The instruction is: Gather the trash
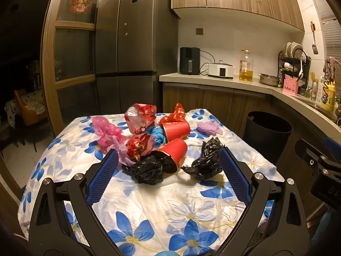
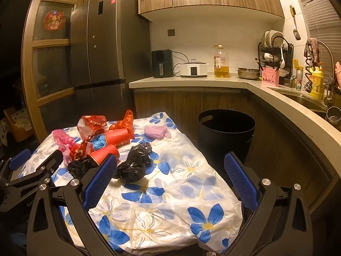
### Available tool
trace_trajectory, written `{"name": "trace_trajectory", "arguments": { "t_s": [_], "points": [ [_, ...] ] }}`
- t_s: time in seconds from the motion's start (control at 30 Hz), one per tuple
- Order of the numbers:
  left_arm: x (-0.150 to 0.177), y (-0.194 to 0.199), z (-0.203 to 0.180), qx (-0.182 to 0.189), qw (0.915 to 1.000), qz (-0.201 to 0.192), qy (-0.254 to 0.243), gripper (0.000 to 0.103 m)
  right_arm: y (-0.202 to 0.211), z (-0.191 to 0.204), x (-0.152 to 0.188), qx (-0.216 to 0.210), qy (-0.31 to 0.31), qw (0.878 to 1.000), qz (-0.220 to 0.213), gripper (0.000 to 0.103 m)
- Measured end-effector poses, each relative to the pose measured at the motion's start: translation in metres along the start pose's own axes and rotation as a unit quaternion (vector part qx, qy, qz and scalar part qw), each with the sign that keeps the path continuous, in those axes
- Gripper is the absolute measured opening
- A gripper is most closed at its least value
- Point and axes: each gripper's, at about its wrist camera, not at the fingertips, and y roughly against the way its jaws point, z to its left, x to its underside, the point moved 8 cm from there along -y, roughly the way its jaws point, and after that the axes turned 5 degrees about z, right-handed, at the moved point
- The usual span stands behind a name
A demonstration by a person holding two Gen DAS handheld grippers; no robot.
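Trash lies on a table with a flowered cloth point(image 1: 149, 209) point(image 2: 170, 202): two crumpled black bags point(image 1: 147, 169) point(image 1: 205, 160), two red paper cups on their sides point(image 1: 173, 149) point(image 1: 177, 129), pink bags point(image 1: 108, 134), red wrappers point(image 1: 140, 118), a blue bag point(image 1: 156, 135) and a lilac bag point(image 1: 208, 128). My left gripper point(image 1: 168, 157) is open and empty, above the table's near part, its fingers framing the black bags. My right gripper point(image 2: 170, 166) is open and empty over the table's right side, near the right black bag point(image 2: 134, 163). A black bin point(image 2: 226, 132) point(image 1: 266, 134) stands right of the table.
A counter point(image 2: 234, 83) with appliances, an oil bottle point(image 2: 221, 61) and a dish rack point(image 2: 275, 51) runs along the back and right. A tall fridge point(image 1: 132, 42) stands behind the table. The left gripper's body point(image 2: 32, 170) shows at the right view's left edge.
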Motion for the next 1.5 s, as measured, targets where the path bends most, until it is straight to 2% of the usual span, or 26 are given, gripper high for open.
{"name": "trace_trajectory", "arguments": {
  "t_s": [0.37, 1.5],
  "points": [
    [-0.0015, -0.0004, -0.0097, 0.005, 1.0000, 0.000, 0.001, 0.094, 0.0002, 0.0000, -0.0013, -0.001, 0.000, 1.000, -0.001, 0.098],
    [-0.0023, 0.0032, -0.0045, 0.008, 1.0000, -0.002, 0.004, 0.094, -0.0008, -0.0004, -0.0007, 0.001, 0.001, 1.000, -0.002, 0.098]
  ]
}}
